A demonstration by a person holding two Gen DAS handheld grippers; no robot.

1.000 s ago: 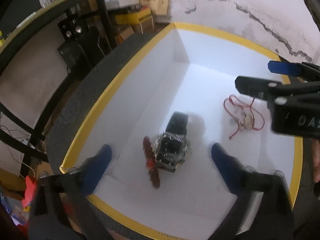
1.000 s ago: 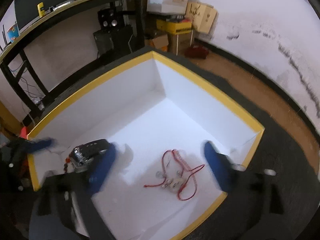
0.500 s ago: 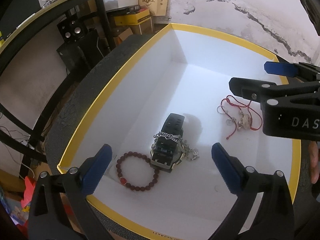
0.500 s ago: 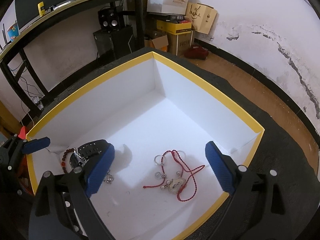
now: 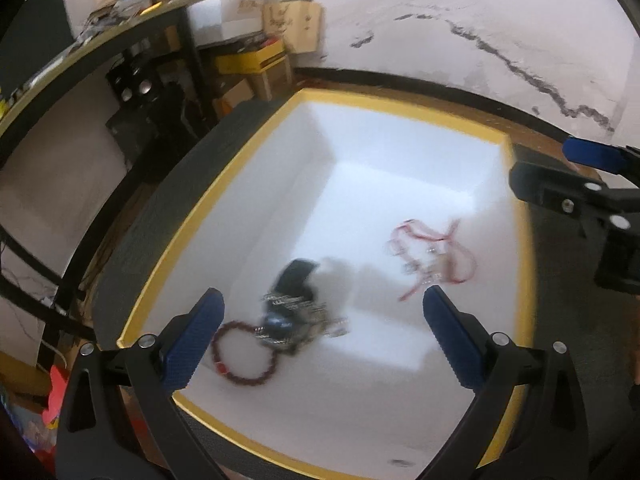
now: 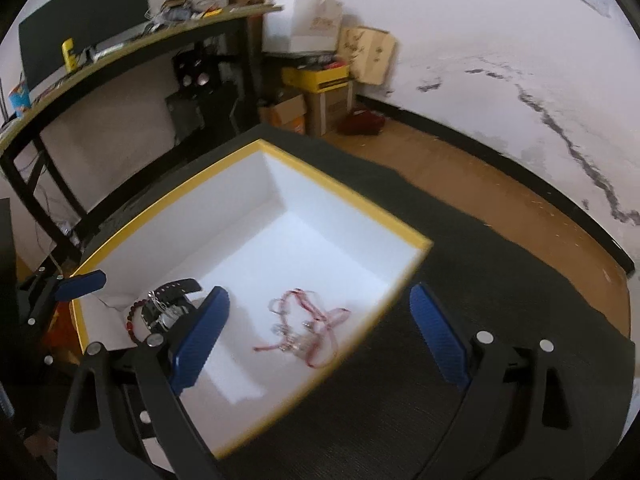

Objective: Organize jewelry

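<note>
Two claws (image 5: 322, 340) — three jewelry pieces (image 5: 296, 312)

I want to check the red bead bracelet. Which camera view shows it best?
The left wrist view: the red bead bracelet lies there as an almost whole ring beside the watch, though blurred. In the right wrist view only a short arc shows, behind the watch and the right tool's left finger.

Your dark table (image 6: 460, 288) carries one thing directly: the white box (image 6: 352, 200) with its yellow rim.
</note>
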